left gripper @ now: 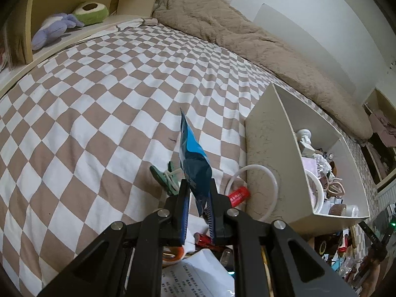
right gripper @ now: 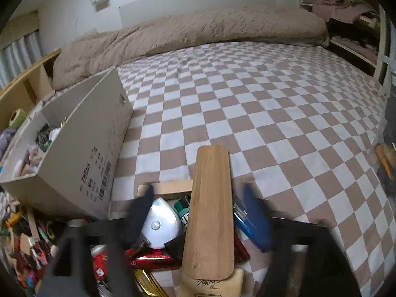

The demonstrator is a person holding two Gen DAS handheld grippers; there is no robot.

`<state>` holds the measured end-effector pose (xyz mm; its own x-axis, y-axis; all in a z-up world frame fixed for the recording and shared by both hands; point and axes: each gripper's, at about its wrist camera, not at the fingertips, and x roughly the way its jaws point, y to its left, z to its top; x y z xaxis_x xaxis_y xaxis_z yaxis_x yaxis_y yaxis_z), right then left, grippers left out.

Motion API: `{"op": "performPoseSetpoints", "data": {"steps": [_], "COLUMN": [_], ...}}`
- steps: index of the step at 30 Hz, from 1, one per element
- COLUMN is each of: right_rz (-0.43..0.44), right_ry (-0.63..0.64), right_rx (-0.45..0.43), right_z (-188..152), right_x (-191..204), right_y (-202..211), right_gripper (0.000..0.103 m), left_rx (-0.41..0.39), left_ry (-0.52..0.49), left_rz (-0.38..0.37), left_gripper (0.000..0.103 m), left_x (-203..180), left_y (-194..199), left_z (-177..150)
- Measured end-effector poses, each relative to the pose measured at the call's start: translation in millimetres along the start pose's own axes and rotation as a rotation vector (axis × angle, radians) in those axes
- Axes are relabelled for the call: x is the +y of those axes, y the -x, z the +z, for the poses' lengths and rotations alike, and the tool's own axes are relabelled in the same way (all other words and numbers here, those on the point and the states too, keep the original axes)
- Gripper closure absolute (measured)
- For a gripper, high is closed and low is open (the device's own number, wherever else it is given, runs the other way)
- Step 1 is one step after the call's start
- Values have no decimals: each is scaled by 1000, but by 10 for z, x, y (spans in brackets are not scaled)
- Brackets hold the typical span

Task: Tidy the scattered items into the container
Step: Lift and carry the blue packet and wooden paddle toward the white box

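My left gripper (left gripper: 198,198) is shut on a blue foil packet (left gripper: 194,158) and holds it upright above the checkered bed, left of the cream box (left gripper: 267,153). The box holds several small items. A green hair clip (left gripper: 164,175), a white ring (left gripper: 255,190) and a red tube (left gripper: 238,195) lie on the bed by the box's near side. My right gripper (right gripper: 198,203) is open, its blurred fingers on either side of a wooden paddle (right gripper: 210,212) that lies over a pile of scattered items. The box (right gripper: 81,148) stands to its left.
A white teardrop-shaped gadget (right gripper: 160,222), a blue lighter (right gripper: 245,222) and red packets (right gripper: 151,259) lie under the right gripper. A beige fluffy blanket (right gripper: 185,34) runs along the bed's far edge. Plush toys (left gripper: 57,27) sit on a shelf. Clutter (right gripper: 27,242) lies beside the box.
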<state>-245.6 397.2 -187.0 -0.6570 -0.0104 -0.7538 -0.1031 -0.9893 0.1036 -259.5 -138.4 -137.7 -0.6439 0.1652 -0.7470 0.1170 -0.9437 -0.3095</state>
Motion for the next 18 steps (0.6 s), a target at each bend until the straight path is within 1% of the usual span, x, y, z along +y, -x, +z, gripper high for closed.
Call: {"op": "performPoseSetpoints", "data": {"steps": [2, 5, 6, 7, 9, 10, 12, 13, 18], "right_rz": [-12, -61, -68, -71, -92, -104, -108, -101, -75], "right_ry": [16, 31, 31, 28, 23, 25, 31, 27, -6], "right_rx": [32, 79, 91, 100, 127, 137, 135, 133, 112], "right_z": [-3, -14, -16, -18, -31, -39, -43, -32, -20], "right_x": [34, 51, 44, 35, 10, 1, -11, -16, -35], "right_y": [-51, -176, -210, -235, -301, -330, -342, -333, -292], "right_gripper": [26, 28, 31, 38, 42, 48, 53, 60, 60], "left_rx": [-4, -9, -11, -12, -13, -13, -14, -15, -26], "left_ry": [-9, -23, -28, -33, -43, -49, -57, -59, -66], "left_rz": [-10, -23, -28, -32, -41, -44, -51, -54, -67], "left_gripper": [89, 89, 89, 89, 89, 89, 89, 89, 89], "left_x": [-41, -90, -109, -127, -173, -192, -224, -234, -281], "left_y": [21, 55, 67, 79, 93, 95, 106, 109, 143], "left_z": [-2, -14, -19, -24, -34, -39, -51, -50, -57]}}
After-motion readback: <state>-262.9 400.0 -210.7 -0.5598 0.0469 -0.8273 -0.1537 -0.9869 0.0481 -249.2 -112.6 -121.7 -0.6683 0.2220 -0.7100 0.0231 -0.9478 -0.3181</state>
